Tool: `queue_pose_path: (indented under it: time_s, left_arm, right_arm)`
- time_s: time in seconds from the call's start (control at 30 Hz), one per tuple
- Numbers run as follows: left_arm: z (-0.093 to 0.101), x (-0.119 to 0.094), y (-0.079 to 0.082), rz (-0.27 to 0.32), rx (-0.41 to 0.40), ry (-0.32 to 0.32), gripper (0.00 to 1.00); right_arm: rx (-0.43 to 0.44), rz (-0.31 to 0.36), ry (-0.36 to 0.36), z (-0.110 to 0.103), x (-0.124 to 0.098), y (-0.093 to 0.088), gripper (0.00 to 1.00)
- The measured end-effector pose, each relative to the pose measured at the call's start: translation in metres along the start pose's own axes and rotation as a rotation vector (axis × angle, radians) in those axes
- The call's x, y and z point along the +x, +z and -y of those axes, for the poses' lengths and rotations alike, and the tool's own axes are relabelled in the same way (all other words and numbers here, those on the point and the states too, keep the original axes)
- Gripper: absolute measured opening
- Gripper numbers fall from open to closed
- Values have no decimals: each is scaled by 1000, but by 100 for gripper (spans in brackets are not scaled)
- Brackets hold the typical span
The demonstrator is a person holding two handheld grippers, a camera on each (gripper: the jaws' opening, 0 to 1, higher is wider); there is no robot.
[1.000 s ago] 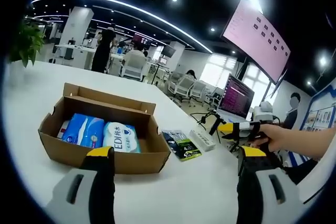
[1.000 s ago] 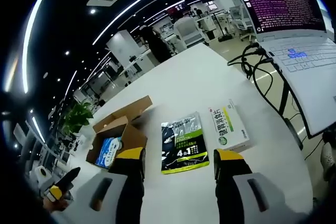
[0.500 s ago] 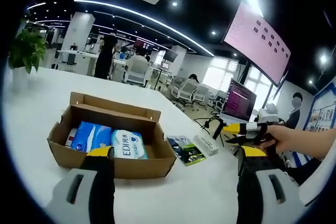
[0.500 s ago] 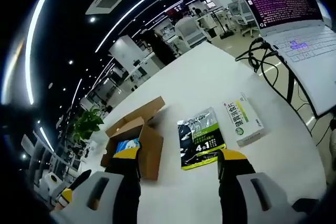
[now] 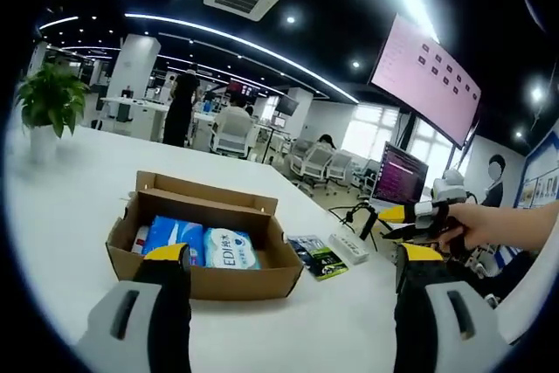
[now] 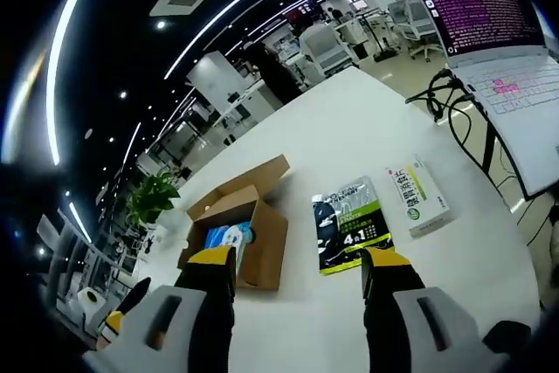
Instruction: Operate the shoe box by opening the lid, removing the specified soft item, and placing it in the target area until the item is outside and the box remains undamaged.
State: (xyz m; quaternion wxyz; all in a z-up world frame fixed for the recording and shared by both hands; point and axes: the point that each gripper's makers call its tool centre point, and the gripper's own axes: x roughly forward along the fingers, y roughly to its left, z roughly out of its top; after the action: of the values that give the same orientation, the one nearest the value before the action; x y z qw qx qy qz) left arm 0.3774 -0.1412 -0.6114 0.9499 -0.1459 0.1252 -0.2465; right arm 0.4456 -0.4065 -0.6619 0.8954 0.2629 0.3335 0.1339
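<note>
Soft tissue packs (image 5: 203, 245) lay inside the open shoe box (image 5: 205, 279) on the white table (image 5: 70, 181), just beyond the left tongs (image 5: 290, 261), whose jaws stood wide and empty. The packs looked light, squashy and slick-wrapped, best pinched across a short end. The right tongs (image 6: 300, 265), also wide, hung well back, the box ahead to their left.

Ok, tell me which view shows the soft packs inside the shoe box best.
The left gripper view: it looks into the open shoe box, showing both soft packs side by side. The right gripper view sees the box from one end, with a sliver of the packs visible.
</note>
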Motion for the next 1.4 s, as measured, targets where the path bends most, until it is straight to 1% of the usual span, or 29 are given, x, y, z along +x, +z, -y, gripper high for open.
queue_pose_path:
  time_s: [0.1,0.3,0.43,0.47,0.5,0.57,0.63,0.77,0.9,1.0,1.4]
  left_arm:
    - [-1,-7,5,15,1,5,99]
    - [-1,-13,2,4,30,-5,99]
    - [-1,-14,2,2,40,-17,99]
    - [0,-14,3,7,36,-23,99]
    - [-1,-13,3,11,32,-26,99]
    - [-1,-12,2,6,31,-31,99]
    - [-2,-11,2,5,40,-35,99]
    - [-2,-10,3,14,40,-48,99]
    - [-5,-7,-1,-8,67,-54,99]
    - [-7,-5,-3,-18,68,-59,99]
    - [-14,-3,-2,-40,98,-59,99]
  right_arm:
    - [-6,-4,10,-8,3,-1,57]
    - [-10,4,22,-22,3,-2,57]
    - [-38,-3,25,-32,4,-5,56]
    - [-61,-10,28,-33,4,-7,55]
    - [-114,-26,23,-34,5,-11,54]
    - [-127,-60,24,-44,9,-24,54]
    - [-127,-59,28,-51,12,-26,54]
    - [-155,-55,34,-63,17,-23,54]
    - [-161,-56,37,-69,18,-23,54]
    - [-175,-63,40,-74,20,-27,54]
    - [-204,-82,71,-103,38,-29,53]
